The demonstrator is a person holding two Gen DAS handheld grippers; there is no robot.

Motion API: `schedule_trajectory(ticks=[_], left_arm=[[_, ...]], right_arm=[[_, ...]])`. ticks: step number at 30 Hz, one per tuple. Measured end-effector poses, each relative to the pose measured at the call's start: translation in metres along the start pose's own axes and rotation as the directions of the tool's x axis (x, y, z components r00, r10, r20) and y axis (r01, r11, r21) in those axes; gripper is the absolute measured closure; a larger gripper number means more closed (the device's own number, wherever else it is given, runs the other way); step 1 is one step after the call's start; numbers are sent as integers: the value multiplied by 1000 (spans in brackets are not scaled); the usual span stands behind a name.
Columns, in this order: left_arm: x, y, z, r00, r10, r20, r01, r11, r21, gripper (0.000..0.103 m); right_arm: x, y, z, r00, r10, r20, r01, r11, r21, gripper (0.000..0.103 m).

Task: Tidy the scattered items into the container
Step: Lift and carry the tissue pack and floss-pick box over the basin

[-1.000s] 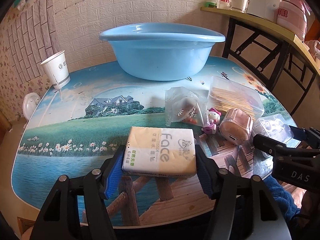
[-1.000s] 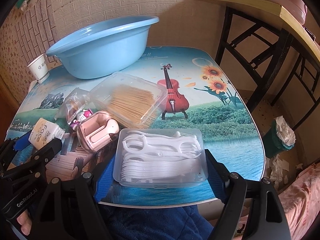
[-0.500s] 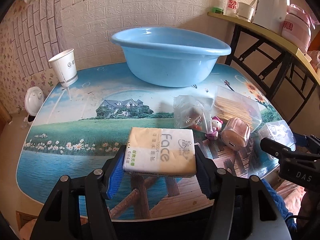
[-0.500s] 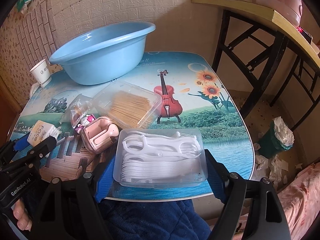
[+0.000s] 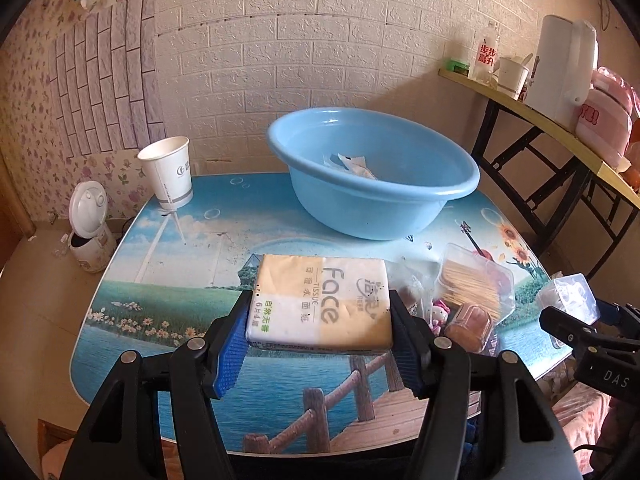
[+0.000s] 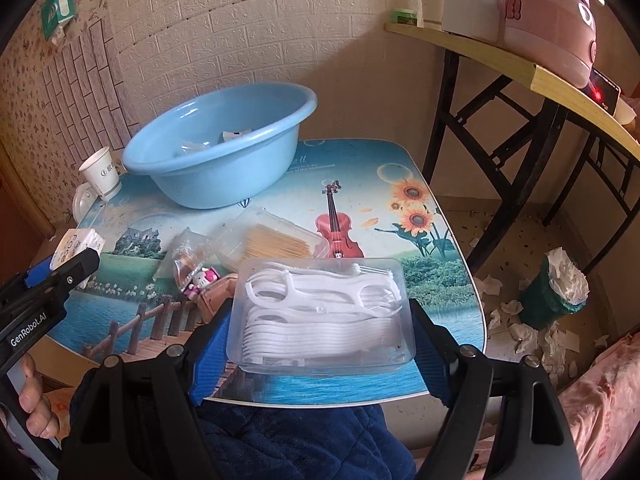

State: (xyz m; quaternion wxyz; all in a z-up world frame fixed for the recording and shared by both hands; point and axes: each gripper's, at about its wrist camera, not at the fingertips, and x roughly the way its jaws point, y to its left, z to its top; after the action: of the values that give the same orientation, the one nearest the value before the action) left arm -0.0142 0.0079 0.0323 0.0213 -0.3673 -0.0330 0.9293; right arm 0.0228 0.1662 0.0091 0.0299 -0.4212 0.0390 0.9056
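My left gripper (image 5: 320, 320) is shut on a yellow-and-white tissue pack (image 5: 320, 304) and holds it above the table's near edge. My right gripper (image 6: 322, 320) is shut on a clear box of white floss picks (image 6: 324, 308), also lifted above the table. The blue basin (image 5: 372, 168) stands at the back of the table with a few small items inside; it also shows in the right wrist view (image 6: 220, 140). On the table between the grippers lie a clear toothpick box (image 6: 276, 240), a plastic snack bag (image 6: 184, 256), a Hello Kitty figure (image 6: 204, 278) and a pink case (image 5: 468, 326).
A white paper cup (image 5: 168, 172) stands at the table's back left. A shelf (image 5: 560, 132) with a kettle and pink cooker is at the right. A green bin (image 6: 556, 300) with scattered paper sits on the floor at right. A white appliance (image 5: 90, 232) sits on the floor at left.
Both grippers have risen well above the table with their loads. The basin's inside has come into view.
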Motion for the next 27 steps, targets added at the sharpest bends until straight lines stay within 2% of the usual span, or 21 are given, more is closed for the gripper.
schedule_trajectory(ticks=[9,17,27], left_arm=[[-9,3,25,999,-17,29,18,1000,-10,43],[-9,-4,61,998,-26,65,26,1000,12,43],[13,-23,93,995,-73,63,71,997,34,43]], right_arm=[[-22,8,28,997,50,55,-49,999,-22,21],[-39,17,69,989,70,127,-62,996,-71,21],[-26,35,116,980,114,165,-91,986,-140,21]])
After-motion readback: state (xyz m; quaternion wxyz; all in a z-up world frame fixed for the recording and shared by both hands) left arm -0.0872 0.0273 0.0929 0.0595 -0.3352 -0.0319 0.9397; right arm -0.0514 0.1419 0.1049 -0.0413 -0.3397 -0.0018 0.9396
